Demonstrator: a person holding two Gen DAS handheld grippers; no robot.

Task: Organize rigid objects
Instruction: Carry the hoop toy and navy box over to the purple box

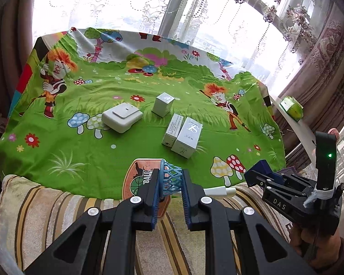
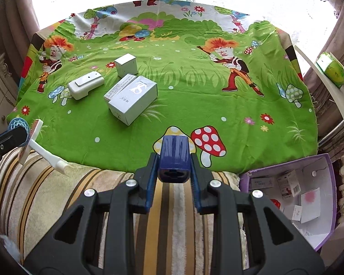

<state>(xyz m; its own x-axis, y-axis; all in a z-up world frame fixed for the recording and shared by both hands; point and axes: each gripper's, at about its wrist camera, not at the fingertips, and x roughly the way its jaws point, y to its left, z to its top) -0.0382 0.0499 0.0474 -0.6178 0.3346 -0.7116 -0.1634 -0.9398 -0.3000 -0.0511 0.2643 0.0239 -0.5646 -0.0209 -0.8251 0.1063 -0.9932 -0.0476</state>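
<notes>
My left gripper point(image 1: 170, 183) is shut on a toy basketball hoop point(image 1: 170, 177) by its blue net, with its orange backboard and white stem behind; the hoop point(image 2: 27, 137) also shows at the left of the right wrist view. My right gripper point(image 2: 174, 162) is shut on a dark blue block point(image 2: 174, 158), also seen as the blue block point(image 1: 262, 168) at the right of the left wrist view. On the green cartoon cloth point(image 1: 80, 151) lie a white rounded box point(image 1: 121, 116), a small white cube box point(image 1: 163, 104) and two white cartons side by side point(image 1: 183, 136).
A striped cushion point(image 2: 80, 183) lies at the near edge under both grippers. An open purple box point(image 2: 293, 197) holding small cartons sits at the lower right. A green packet point(image 2: 331, 70) rests on a white ledge at the right. Curtains and a bright window stand behind the table.
</notes>
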